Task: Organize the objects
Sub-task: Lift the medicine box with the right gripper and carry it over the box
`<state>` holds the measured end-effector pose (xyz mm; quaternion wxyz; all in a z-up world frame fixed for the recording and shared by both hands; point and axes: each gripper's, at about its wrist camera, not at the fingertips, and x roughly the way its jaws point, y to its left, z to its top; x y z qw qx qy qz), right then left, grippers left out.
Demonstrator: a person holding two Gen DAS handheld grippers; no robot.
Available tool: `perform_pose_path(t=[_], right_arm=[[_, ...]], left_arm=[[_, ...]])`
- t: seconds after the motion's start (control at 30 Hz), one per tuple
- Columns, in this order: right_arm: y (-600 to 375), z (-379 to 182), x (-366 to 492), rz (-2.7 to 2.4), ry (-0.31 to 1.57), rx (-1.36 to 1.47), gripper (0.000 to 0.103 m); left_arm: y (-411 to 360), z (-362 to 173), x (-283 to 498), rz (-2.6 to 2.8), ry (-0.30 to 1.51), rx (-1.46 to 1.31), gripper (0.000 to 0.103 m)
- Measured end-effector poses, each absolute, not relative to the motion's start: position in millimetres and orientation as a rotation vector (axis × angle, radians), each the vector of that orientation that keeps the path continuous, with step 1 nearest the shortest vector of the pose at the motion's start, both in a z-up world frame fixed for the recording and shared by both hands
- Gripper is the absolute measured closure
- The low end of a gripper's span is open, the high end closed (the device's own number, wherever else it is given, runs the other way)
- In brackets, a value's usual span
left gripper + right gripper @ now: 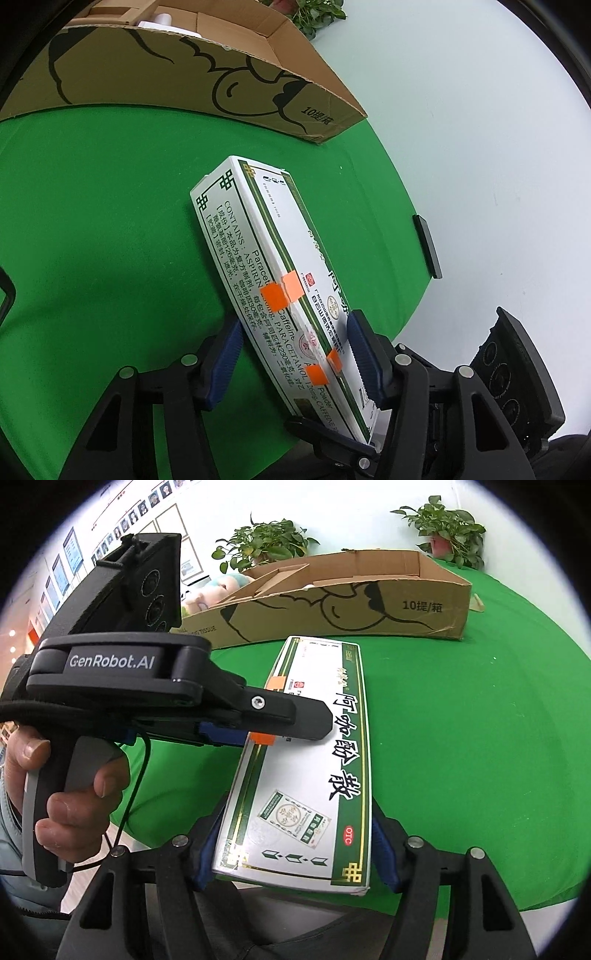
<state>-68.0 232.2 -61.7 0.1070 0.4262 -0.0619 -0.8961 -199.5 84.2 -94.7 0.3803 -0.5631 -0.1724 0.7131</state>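
Both grippers clamped on the medicine box (295,775) — right gripper (295,849) squeezing the near end across its width, left gripper (295,354) pinching the long edge from nine o'clock. Box held tilted over the green cloth (461,738), cardboard carton (332,594) beyond at twelve o'clock. Risks: unequal pull twisting or creasing the thin card, or slipping from one pair of pads and swinging off the other. Carton contents mostly hidden behind its wall; box underside unseen; black flat object (428,247) at three o'clock hard to identify
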Motion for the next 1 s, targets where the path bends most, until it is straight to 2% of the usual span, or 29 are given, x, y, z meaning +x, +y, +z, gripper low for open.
perform_pose_path(t=[0.33, 0.6, 0.87, 0.93, 1.0], right_arm=[[222, -59, -74, -2.662, -0.075, 1.240, 0.038], [216, -35, -82, -2.747, -0.033, 1.107, 0.038], [217, -7, -106, -2.817, 0.010, 0.978, 0.038], [216, 1, -110, -2.823, 0.021, 0.947, 0.038], [216, 8, -114, -2.830, 0.036, 0.916, 0.038]], left_arm=[[81, -79, -194, 1.866, -0.404, -1.382, 0.055], [70, -37, -189, 1.929, -0.367, -1.267, 0.059], [82, 18, -189, 2.047, -0.248, -1.133, 0.060], [65, 31, -190, 2.067, -0.236, -1.105, 0.060], [83, 40, -199, 2.082, -0.228, -1.078, 0.060]])
